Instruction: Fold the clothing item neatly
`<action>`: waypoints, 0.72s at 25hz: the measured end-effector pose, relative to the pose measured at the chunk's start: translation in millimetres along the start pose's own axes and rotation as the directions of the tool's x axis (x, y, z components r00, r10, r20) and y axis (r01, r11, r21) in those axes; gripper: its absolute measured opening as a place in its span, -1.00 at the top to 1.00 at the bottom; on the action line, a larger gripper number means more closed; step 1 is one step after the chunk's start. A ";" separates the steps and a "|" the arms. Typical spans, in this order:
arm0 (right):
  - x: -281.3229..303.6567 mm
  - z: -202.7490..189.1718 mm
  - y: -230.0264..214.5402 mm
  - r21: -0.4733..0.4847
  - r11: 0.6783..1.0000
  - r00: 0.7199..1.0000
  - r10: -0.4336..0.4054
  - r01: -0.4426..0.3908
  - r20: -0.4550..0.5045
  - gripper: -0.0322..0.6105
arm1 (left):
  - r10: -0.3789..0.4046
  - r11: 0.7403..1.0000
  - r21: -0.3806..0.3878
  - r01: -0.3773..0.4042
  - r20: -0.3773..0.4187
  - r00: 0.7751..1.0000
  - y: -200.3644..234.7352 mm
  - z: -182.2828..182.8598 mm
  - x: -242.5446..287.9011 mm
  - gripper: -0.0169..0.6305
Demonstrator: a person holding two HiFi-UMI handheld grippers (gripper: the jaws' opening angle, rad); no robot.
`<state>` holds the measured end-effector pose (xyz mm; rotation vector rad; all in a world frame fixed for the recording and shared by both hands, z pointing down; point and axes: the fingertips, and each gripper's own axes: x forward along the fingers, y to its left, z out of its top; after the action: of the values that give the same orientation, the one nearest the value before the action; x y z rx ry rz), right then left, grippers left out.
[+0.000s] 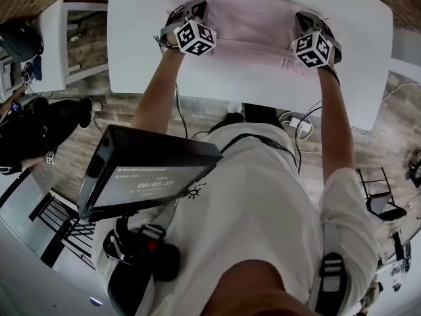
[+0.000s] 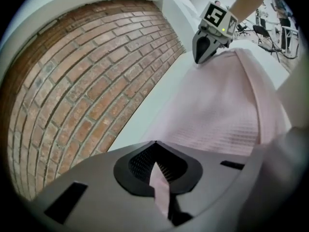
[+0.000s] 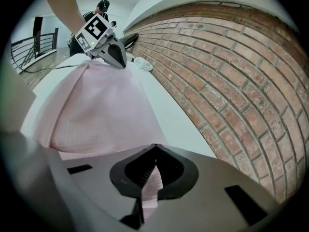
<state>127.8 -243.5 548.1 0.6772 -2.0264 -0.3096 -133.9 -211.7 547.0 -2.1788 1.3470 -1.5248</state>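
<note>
Across the upper part of the head view, on the white table [image 1: 141, 64], lay the pale pink garment [image 1: 247, 35], spread flat with one gripper at each end. The left gripper [image 1: 191, 8] was clenched on a pinch of its cloth; its own view showed a strip of pink fabric nipped between the closed jaws. The right gripper [image 1: 307, 20] was likewise clamped on the cloth at the other end, with a pink tongue of fabric caught between its jaws.

The garment's long axis ran left to right across the head view, along the table's length and straight from one gripper to the other. A narrower band ran along its lower edge in that view, nearest the person. Which end was neck or hem could not be told.

With both ends apparently gripped, the step in hand looked like carrying the pinched edge over to make a fold. To do it well, both hands should probably rise together and level, keeping the stretch between them lightly taut so the middle does not sag. They should then travel square to the long axis and lay edge on edge before letting go.
</note>
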 end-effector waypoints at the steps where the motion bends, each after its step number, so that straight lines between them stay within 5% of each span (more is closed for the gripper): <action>1: -5.9 3.0 0.6 0.012 1.000 1.000 -0.010 0.010 0.008 0.89 | 0.008 1.000 -0.003 -0.008 0.016 1.000 -0.7 4.1 -7.7 0.94; 7: -55.8 24.9 7.5 0.201 0.977 0.992 -0.094 0.075 0.088 0.89 | 0.045 0.992 -0.121 -0.034 0.091 0.995 -14.3 21.5 -56.4 0.94; 12: -118.1 57.4 17.4 0.444 0.894 0.953 -0.176 0.050 0.246 0.89 | 0.055 0.953 -0.304 0.007 0.196 0.979 -27.1 45.1 -109.9 0.94; 18: -186.4 83.7 51.8 0.491 0.871 0.914 -0.219 0.025 0.342 0.89 | 0.086 0.902 -0.427 0.071 0.339 0.937 -54.3 75.9 -191.4 0.94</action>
<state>113.9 -98.0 396.1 1.1306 -2.4775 -0.0032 -55.1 -64.9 414.5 -2.5337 1.6791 -0.8160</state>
